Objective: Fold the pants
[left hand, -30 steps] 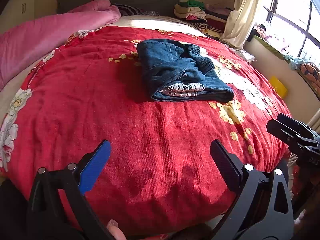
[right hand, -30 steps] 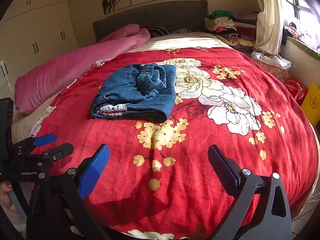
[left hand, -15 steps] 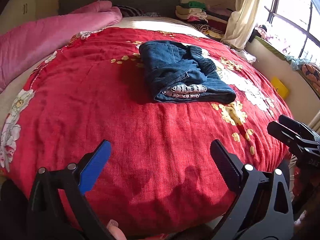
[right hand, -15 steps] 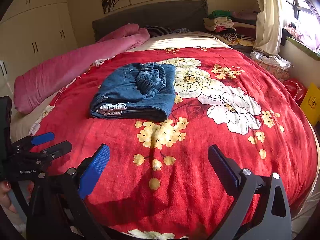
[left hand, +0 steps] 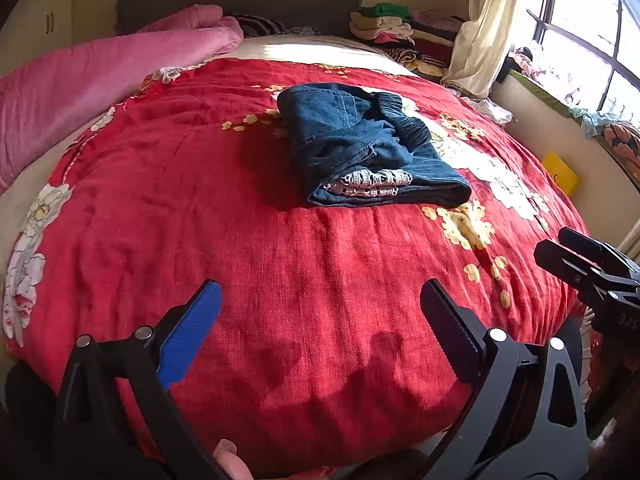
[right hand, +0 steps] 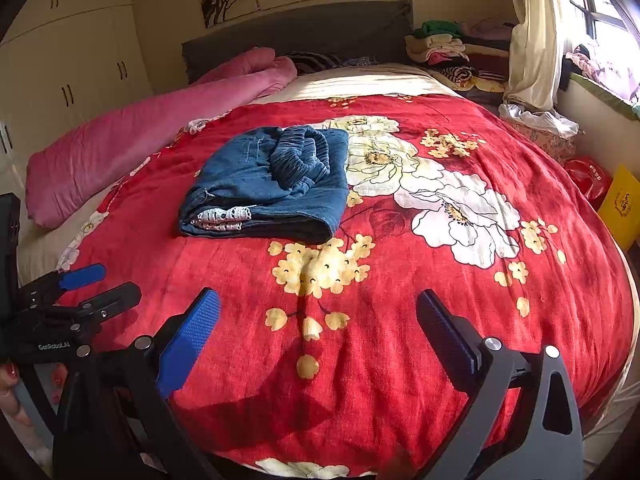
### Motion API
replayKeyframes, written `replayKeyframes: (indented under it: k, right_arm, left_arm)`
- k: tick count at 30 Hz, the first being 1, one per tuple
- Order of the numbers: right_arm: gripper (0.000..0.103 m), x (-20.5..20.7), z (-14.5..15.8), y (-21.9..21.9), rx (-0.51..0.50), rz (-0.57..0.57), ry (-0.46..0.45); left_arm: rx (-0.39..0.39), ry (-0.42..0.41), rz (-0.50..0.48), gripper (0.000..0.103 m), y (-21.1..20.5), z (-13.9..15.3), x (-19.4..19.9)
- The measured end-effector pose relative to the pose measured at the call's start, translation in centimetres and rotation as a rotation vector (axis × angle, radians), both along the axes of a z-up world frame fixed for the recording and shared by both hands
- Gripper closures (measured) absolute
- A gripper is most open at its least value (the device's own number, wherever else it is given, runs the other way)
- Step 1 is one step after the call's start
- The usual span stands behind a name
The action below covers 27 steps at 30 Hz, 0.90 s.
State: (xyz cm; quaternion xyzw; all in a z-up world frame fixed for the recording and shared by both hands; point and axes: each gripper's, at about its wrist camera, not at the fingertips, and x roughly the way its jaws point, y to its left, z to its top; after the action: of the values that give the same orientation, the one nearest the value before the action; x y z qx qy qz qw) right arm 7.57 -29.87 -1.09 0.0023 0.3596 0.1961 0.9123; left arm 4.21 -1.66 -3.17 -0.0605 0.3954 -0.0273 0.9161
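The blue denim pants (left hand: 368, 148) lie folded into a compact bundle on the red floral blanket (left hand: 200, 220), with the waistband on top and a lace hem showing at the near end; they also show in the right wrist view (right hand: 272, 184). My left gripper (left hand: 320, 308) is open and empty, held above the near edge of the bed, well short of the pants. My right gripper (right hand: 318, 312) is open and empty too, also back from the pants. Each gripper shows in the other's view: the right one (left hand: 592, 268) and the left one (right hand: 84, 292).
A pink quilt (right hand: 140, 128) lies along the bed's left side. Stacked clothes (right hand: 452, 48) sit by the headboard at the far right. A curtain (right hand: 536, 40) and window are at the right, with a yellow box (right hand: 622, 204) and a red bag (right hand: 588, 176) on the floor beside the bed.
Both grippers stay open and empty. The left wrist view has shifted slightly, so the pants sit a little further right and lower in it; the right view barely changed.
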Motion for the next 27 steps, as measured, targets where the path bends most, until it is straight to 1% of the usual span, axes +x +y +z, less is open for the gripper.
replayKeyframes:
  k: [7, 10, 15, 18, 20, 21, 23, 24, 26, 27]
  right_arm:
    - [0.005, 0.2, -0.2, 0.0, 0.000, -0.007, 0.010]
    - [0.005, 0.4, -0.5, -0.1, -0.004, -0.011, 0.017]
    - [0.005, 1.0, -0.8, -0.6, -0.013, -0.029, 0.023]
    - [0.005, 2.0, -1.1, -1.3, -0.023, -0.044, 0.036]
    - [0.005, 2.9, -1.3, -2.1, -0.034, -0.069, 0.043]
    - [0.005, 3.6, -1.4, -2.7, -0.034, -0.083, 0.049]
    - [0.005, 5.1, -1.5, -4.3, -0.037, -0.126, 0.061]
    - [0.005, 6.0, -1.6, -5.3, -0.039, -0.148, 0.071]
    - [0.005, 8.4, -1.9, -7.8, -0.053, -0.202, 0.093]
    - [0.005, 9.8, -2.2, -9.3, -0.074, -0.241, 0.102]
  left_arm:
    - [0.002, -0.007, -0.008, 0.010, -0.2, 0.2, -0.1]
    - [-0.006, 0.010, 0.001, 0.010, 0.0, 0.4, 0.1]
    - [0.025, 0.017, 0.034, 0.010, 0.4, 0.6, 0.4]
    - [-0.001, 0.010, 0.032, 0.010, 1.2, 0.9, 0.8]
    - [-0.026, -0.031, 0.036, 0.010, 2.2, 1.6, 0.9]
    - [-0.045, -0.050, 0.046, 0.010, 3.1, 2.0, 1.3]
    - [-0.065, -0.059, 0.095, 0.010, 5.5, 2.6, 2.7]
    - [-0.050, -0.052, 0.137, 0.010, 7.2, 2.6, 3.8]
    - [0.030, -0.019, 0.212, 0.010, 10.5, 1.9, 6.4]
    - [0.085, 0.010, 0.254, 0.010, 12.5, 1.2, 8.1]
